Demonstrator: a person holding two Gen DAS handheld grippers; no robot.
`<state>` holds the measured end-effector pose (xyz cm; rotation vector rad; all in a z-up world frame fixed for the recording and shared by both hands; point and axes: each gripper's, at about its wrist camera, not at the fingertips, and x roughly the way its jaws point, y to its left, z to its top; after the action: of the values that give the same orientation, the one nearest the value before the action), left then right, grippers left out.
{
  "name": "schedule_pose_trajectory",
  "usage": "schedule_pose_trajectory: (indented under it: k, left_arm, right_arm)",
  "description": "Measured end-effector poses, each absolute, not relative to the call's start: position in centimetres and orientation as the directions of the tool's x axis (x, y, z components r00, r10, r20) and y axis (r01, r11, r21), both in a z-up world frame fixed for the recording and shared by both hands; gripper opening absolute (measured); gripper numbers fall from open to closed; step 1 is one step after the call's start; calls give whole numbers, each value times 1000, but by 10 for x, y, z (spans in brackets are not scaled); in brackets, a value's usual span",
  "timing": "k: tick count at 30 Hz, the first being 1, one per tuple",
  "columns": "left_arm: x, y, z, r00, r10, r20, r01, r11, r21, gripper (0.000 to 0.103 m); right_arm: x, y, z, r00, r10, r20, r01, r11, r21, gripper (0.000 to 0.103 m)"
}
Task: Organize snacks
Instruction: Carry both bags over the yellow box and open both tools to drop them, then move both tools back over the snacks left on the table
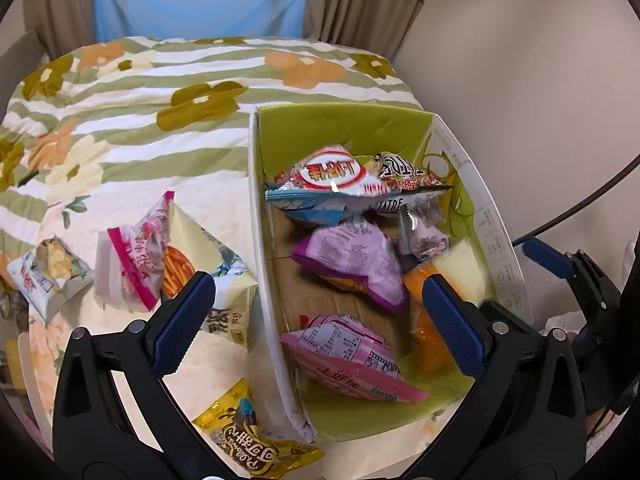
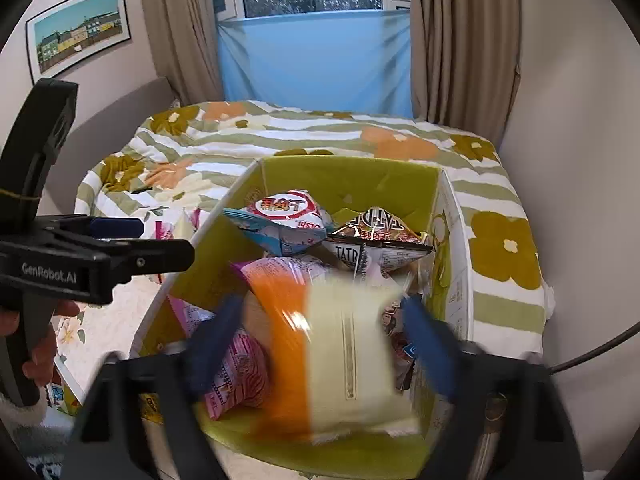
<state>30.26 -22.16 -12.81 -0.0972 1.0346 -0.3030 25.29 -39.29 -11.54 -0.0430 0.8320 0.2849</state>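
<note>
Right tongs (image 2: 320, 344) spread, orange-yellow packet (image 2: 340, 360) between

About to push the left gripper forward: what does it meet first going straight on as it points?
Probably the box's white left wall, which runs up between the open left gripper fingers, or the pink snack bag just inside. Depth is unclear.

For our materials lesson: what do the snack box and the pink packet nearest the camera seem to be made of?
Box: likely cardboard, with a brown corrugated-looking floor, glossy green printed lining and white outside.
Pink packet: probably thin plastic film, shiny, crinkled and puffed.
</note>
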Motion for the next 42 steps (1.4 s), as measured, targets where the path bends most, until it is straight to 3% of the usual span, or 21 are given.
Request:
schedule_pose_trajectory:
  k: [5,20,30,42]
  left_arm:
    - [291,-221,-133,468,-290,-835,197,955,-221,102]
    - [246,-203,-118,494,-250,-833,142,968,-206,102]
    - [193,-117,-96,578,-100,-810,-66,984,-168,102]
    - [169,-13,-108,593,-109,-798,-174,950,-259,102]
  right_arm:
    - [244,-401,-120,646,256,-719,-252,961,115,102]
    - [227,-404,-112,611,267,-745,-241,959,146,102]
    - [210,-380,-93,613,352,-707,-292,933,212,102]
    - [182,-285,-101,535,423,-731,-403,889,219,102]
